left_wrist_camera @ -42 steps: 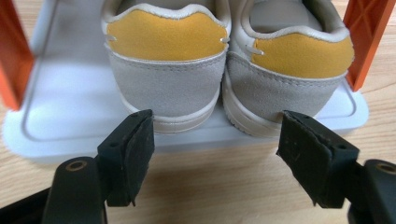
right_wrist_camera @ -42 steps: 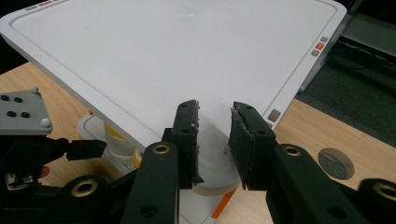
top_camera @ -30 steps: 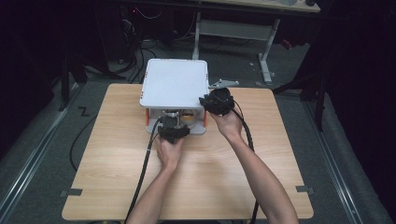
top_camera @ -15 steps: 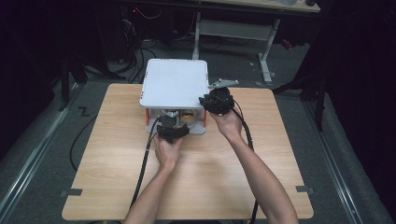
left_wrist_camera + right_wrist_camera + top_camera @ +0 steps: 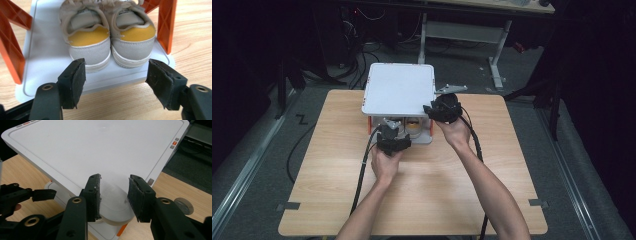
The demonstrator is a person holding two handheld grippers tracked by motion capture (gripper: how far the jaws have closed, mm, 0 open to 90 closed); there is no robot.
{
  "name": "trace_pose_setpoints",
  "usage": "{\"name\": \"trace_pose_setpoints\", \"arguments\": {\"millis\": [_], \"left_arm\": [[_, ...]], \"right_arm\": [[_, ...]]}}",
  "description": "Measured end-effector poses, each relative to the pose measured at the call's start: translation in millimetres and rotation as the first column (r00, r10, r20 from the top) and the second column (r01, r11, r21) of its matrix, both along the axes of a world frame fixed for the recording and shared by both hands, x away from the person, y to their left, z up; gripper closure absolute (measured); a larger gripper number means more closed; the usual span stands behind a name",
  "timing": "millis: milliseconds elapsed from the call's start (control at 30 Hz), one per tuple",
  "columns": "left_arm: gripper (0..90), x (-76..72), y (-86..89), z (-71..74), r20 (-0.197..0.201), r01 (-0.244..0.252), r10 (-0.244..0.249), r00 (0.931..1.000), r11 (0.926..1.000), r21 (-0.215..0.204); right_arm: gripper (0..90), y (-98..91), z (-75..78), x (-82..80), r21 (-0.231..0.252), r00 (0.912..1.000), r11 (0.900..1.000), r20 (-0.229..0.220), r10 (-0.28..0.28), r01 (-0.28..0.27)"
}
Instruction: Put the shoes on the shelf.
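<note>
A white two-level rack [image 5: 399,90] with orange posts [image 5: 165,22] stands at the table's far middle. On its lower shelf [image 5: 45,57] sits a pair of grey shoes with yellow heel collars [image 5: 87,42], heels toward me. My left gripper [image 5: 115,80] is open just in front of the heels; its jaws have just been closing a little, with nothing pressed between them. In the high view it is the left gripper [image 5: 390,127]. My right gripper [image 5: 113,192] is over the top shelf's [image 5: 100,147] near right corner. Its jaws have just been opening and the pads stand apart over that corner.
The rack rests on a wooden table [image 5: 437,190] with bare wood in front of it. A small grey disc [image 5: 183,206] lies on the table right of the rack. Cables trail from both grippers toward me. A desk frame [image 5: 494,55] and floor cables lie beyond the table.
My left gripper has shifted slightly to the left in front of the rack. The right hand has stayed at the rack's top corner.
</note>
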State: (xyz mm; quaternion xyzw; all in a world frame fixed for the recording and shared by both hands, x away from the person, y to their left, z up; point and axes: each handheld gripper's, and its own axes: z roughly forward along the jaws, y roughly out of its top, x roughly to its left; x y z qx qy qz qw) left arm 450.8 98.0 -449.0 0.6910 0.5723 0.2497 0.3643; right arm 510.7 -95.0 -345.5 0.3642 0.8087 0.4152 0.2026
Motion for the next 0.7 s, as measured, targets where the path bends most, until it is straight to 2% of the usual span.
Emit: {"name": "trace_pose_setpoints", "arguments": {"millis": [233, 367, 600, 700], "left_arm": [[30.1, -9.0, 8.5, 7.1, 0.008, 0.033, -0.033, 0.9994, 0.9990, 0.031], [29.8, -14.1, 14.3, 12.7, 0.014, 0.045, -0.045, 0.9989, 0.9989, 0.010], [33.3, -27.1, 22.2, 26.3, 0.067, 0.087, -0.087, 0.9940, 0.9962, -0.002], [34.8, -31.5, 27.6, 32.7, 0.088, 0.090, -0.088, 0.9923, 0.9956, -0.025]], "right_arm": [[56.9, -3.3, 1.8, -2.7, 0.018, 1.0000, 0.9998, 0.003, 0.005, -0.005], [55.8, -11.9, 3.7, -7.6, 0.048, 1.0000, 0.9989, 0.001, 0.000, 0.000], [55.0, -34.1, 6.7, -10.2, 0.100, 0.9997, 0.9947, -0.004, -0.023, 0.024], [54.9, -42.6, 5.4, -13.5, 0.099, 0.9996, 0.9947, -0.007, -0.026, 0.027]]}}
